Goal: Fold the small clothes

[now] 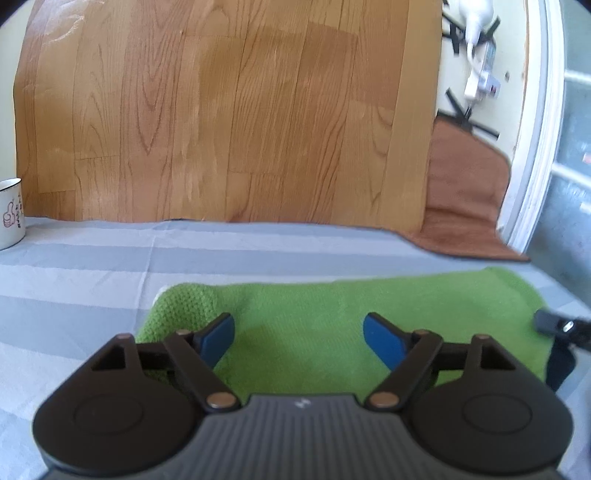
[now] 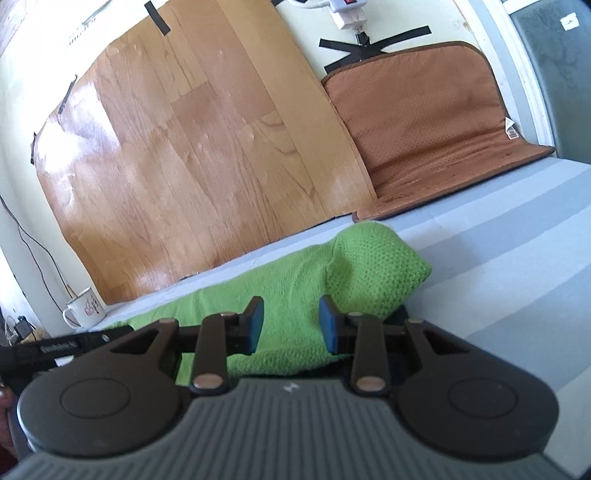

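A small green knitted garment (image 1: 443, 302) lies flat and folded along the grey striped sheet (image 1: 92, 266). My left gripper (image 1: 297, 325) hovers low over its left part, jaws wide apart, blue pads (image 1: 221, 332) clear of the cloth. In the right wrist view the same green garment (image 2: 369, 266) stretches leftward, with a textured end at the right. My right gripper (image 2: 291, 308) stands over its middle, jaws partly apart, green cloth showing in the gap and nothing pinched. A dark piece of the other tool (image 1: 554, 325) shows at the garment's right end.
A white enamel mug (image 2: 86, 308) stands at the sheet's far left, near the wall. A wood-pattern panel (image 1: 240, 110) covers the wall behind. A brown mat (image 2: 424, 122) leans at the back right, its foot on the sheet. A power strip (image 2: 347, 11) hangs above it.
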`<state>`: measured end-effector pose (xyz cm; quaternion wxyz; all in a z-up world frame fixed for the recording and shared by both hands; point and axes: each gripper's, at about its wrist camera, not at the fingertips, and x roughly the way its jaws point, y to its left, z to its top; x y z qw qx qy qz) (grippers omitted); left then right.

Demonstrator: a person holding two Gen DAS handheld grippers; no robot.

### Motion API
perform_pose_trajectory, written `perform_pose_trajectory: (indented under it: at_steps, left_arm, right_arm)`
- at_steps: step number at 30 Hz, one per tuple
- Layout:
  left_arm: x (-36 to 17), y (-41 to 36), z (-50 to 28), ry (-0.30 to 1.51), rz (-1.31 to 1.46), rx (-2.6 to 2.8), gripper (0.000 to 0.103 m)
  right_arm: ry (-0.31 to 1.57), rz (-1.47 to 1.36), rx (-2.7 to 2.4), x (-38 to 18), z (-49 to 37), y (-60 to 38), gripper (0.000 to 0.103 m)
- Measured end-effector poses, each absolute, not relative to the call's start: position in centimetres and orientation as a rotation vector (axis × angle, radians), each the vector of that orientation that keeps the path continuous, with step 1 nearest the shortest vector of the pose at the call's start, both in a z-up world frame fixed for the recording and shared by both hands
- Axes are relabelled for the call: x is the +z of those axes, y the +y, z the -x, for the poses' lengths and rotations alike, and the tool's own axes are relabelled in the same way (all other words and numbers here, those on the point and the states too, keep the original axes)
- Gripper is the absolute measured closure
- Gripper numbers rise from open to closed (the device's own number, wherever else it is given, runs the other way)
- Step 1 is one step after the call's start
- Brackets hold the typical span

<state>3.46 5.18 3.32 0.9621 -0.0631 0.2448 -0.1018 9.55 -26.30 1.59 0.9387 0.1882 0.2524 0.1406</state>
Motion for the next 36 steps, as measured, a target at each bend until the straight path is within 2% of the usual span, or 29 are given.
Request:
perform_pose_trajectory:
  at_steps: [5,11,18,28,30,32,36]
  left_arm:
    - [4.2,6.0,-2.6,0.424,0.183,-0.252,0.022]
    - [3.0,5.4,-4.6,0.540,0.146,-0.193,0.022]
    - [2.7,4.6,-4.7,0.551,0.087,-0.184,0.015]
    - [2.7,5.1,-4.6,0.549,0.115,-0.199,0.014]
    - [3.0,5.5,-4.4,0.530,0.149,-0.209,0.019]
    - [3.5,6.4,-3.9,0.496,0.217,-0.249,0.028]
    - [4.1,7.7,-3.2,0.466,0.347,-0.374,0.045]
  right_arm:
    - [0.622,-0.348,0.263,0.9,-11.1,-25.9,0.067]
    - [0.616,-0.365,0.277,0.7,-11.0,-26.3,0.064]
    - [0.614,-0.377,0.284,0.7,-10.9,-26.2,0.063]
    - [0.577,-0.438,0.270,1.0,-9.9,-27.2,0.062]
    - [0.567,-0.520,0.252,1.0,-8.6,-28.5,0.060]
    - [0.581,-0.594,0.212,1.1,-7.4,-30.1,0.051]
    - [0.630,-0.737,0.170,1.5,-5.5,-33.0,0.049]
